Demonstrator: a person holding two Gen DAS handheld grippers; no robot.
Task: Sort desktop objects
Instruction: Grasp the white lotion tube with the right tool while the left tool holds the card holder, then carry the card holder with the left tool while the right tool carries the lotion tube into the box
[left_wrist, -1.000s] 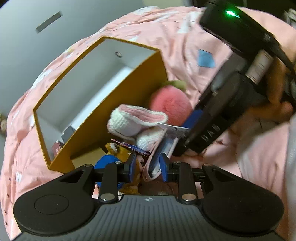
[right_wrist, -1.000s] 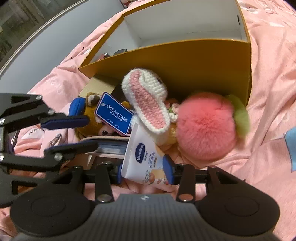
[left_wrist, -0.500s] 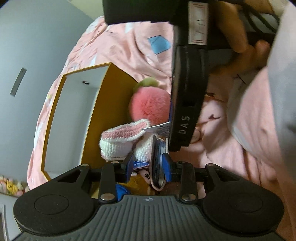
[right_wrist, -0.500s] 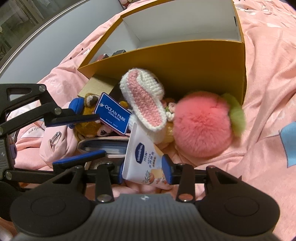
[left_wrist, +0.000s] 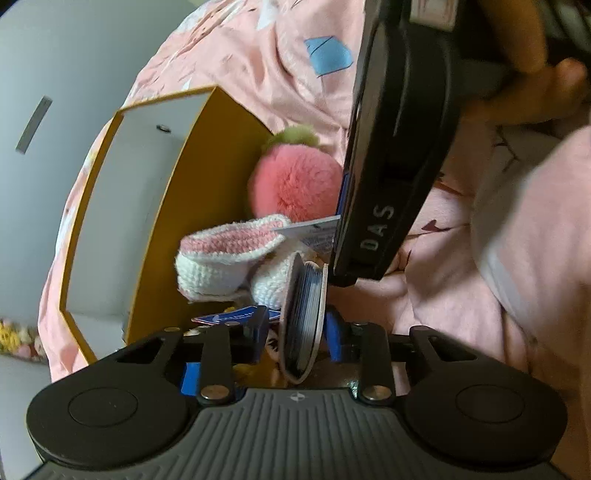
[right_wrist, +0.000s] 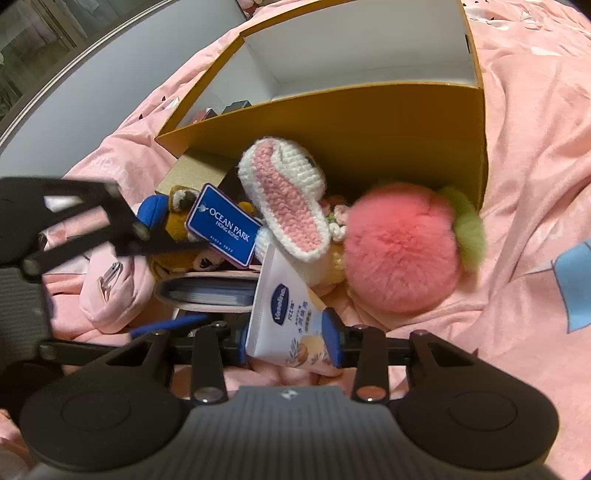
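A heap of small things lies against a yellow box (right_wrist: 369, 122) on a pink bedsheet. My right gripper (right_wrist: 287, 341) is shut on a white Vaseline tube (right_wrist: 284, 317), its blue pads on both sides of the tube's lower end, the jaws still closing. My left gripper (left_wrist: 296, 334) straddles a pink card holder (left_wrist: 301, 321) that stands edge-on. Its jaws are closing; the right pad touches the holder and a gap remains at the left pad. In the right wrist view the card holder (right_wrist: 210, 290) lies between the blurred left fingers (right_wrist: 166, 323).
A pink plush peach (right_wrist: 399, 247), a crocheted pink-and-white bunny (right_wrist: 284, 199), a blue Ocean Park tag (right_wrist: 223, 230) on a brown plush bear (right_wrist: 177, 218) and a pink pouch (right_wrist: 110, 288) crowd the heap. A person's hand (left_wrist: 535, 74) holds the right gripper. Small items lie in the box's left compartment.
My left gripper rolled and sank over the card holder, which now stands edge-on between its jaws. The right gripper stayed put on the tube.
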